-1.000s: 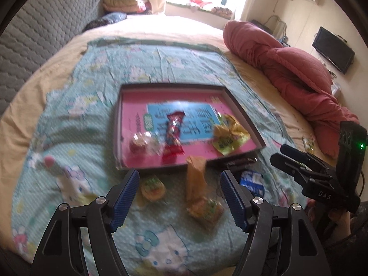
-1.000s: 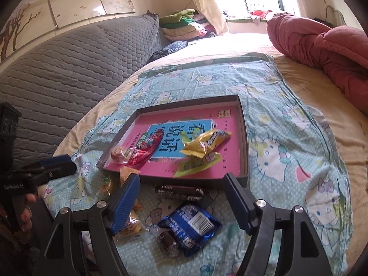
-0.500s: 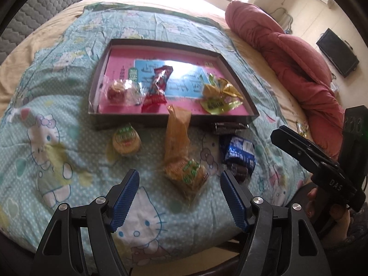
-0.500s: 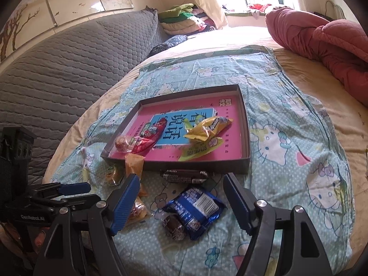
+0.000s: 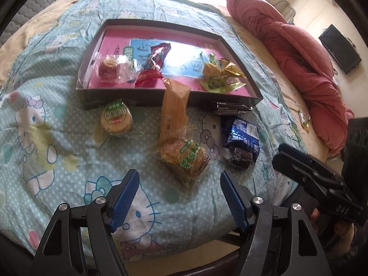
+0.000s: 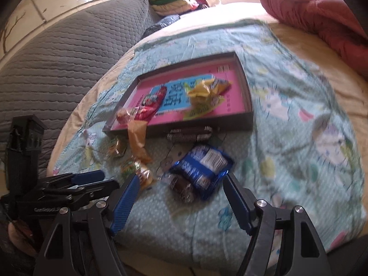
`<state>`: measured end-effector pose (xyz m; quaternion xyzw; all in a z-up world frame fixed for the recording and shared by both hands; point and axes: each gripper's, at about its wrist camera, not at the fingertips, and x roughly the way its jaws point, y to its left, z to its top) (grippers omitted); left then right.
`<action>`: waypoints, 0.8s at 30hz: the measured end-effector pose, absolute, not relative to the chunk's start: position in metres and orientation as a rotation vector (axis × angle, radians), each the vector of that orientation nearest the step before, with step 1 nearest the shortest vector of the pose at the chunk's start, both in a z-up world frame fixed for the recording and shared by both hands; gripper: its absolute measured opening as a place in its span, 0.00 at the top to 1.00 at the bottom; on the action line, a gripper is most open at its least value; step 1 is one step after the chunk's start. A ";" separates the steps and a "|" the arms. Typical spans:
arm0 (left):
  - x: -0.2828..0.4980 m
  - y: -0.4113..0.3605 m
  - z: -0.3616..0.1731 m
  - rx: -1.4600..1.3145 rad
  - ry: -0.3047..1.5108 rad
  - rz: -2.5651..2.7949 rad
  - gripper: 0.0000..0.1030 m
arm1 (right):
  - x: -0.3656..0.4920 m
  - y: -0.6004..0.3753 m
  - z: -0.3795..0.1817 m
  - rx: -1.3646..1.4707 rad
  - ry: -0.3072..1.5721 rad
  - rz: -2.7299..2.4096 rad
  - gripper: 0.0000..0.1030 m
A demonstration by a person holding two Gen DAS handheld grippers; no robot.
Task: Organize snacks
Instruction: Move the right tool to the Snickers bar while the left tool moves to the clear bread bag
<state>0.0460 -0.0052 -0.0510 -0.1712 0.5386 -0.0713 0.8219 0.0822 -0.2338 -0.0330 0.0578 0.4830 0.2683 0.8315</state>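
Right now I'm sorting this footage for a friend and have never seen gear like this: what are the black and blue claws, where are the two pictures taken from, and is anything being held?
No robot here: a person holds a hand-held clamp in each hand, each carrying a wide-angle camera that looks along its two blue-padded fingers. One picture comes from the left gripper, the other from the right gripper; each also catches the other clamp at its edge. Both are open and hold nothing. Below them is a bed with a cartoon-cat blanket. On it sits a shallow box with a few wrapped snacks inside. In front of the box lie loose snacks: a round cake, an orange packet, a dark bar and a blue packet.
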 end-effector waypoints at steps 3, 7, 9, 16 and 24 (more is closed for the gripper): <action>0.046 -0.003 -0.055 -0.385 1.154 -0.152 0.28 | 0.079 -0.234 -0.037 0.125 1.046 0.566 0.28; 0.047 0.001 -0.059 -0.406 1.163 -0.157 0.28 | 0.084 -0.239 -0.040 0.147 1.053 0.548 0.28; 0.047 0.001 -0.061 -0.419 1.166 -0.162 0.28 | 0.088 -0.240 -0.042 0.153 1.063 0.537 0.28; 0.051 -0.002 -0.063 -0.441 1.169 -0.172 0.28 | 0.099 -0.238 -0.043 0.140 1.041 0.523 0.28; 0.061 -0.013 -0.070 -0.454 1.182 -0.169 0.28 | 0.126 -0.224 -0.048 0.165 1.023 0.543 0.28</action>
